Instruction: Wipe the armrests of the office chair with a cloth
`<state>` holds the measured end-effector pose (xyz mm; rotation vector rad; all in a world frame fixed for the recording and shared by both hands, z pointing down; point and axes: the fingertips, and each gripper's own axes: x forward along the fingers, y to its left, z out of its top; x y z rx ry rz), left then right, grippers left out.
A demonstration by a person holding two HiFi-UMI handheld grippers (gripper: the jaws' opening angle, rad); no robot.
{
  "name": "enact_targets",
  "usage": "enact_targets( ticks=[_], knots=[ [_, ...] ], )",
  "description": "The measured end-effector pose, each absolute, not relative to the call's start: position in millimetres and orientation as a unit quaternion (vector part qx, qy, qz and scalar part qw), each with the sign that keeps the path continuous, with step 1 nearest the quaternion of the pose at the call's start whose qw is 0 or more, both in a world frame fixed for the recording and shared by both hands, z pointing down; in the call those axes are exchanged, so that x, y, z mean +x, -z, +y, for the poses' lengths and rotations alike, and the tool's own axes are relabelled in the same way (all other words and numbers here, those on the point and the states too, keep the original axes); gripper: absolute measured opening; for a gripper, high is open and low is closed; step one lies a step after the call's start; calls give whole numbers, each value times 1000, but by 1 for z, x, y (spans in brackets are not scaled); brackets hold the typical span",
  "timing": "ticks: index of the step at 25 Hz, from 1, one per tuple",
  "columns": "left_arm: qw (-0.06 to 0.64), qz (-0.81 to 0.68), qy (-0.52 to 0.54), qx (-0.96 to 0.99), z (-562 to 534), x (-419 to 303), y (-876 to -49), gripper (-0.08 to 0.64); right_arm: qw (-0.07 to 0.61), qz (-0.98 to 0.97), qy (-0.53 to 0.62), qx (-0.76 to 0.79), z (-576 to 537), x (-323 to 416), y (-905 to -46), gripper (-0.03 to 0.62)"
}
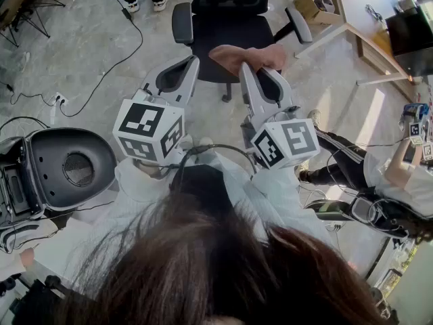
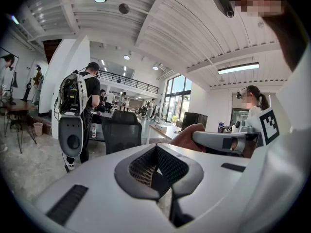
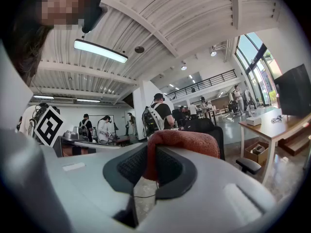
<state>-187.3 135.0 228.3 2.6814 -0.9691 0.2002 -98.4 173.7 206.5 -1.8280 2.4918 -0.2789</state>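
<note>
Facing the office chair, the person holds both grippers out ahead. From above, the chair's back is cut off by the top edge, and the middle of its seat hides behind the pink cloth. The right gripper has its jaws clamped on that cloth, which bunches over and past its tips. The left gripper, just beside it, has its jaws drawn together on nothing. Both armrests show only in the head view: one lies ahead of the left gripper, the other ahead and to the right of the right gripper, and neither touches the cloth. Along the right gripper's own jaws the cloth blocks most of the chair, leaving a single armrest low to the right, with a desk beyond it. The left gripper view shows the chair's back plainly, ahead of its closed tips and a little to their left. A person with a backpack stands farther left, and the cloth is only a dim brownish lump to the right
</note>
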Motion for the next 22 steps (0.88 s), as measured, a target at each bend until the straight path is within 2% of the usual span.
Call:
enact_targets(
  ticks=[14, 22],
  knots=[
    [147, -340, -66, 926, 134, -192, -257, 2, 36, 808, 98, -580, 174, -101, -230, 38],
    [190, -357, -76, 911, 92, -175, -275, 2, 27, 808, 135, -573, 133, -62, -243, 38]
  ],
)
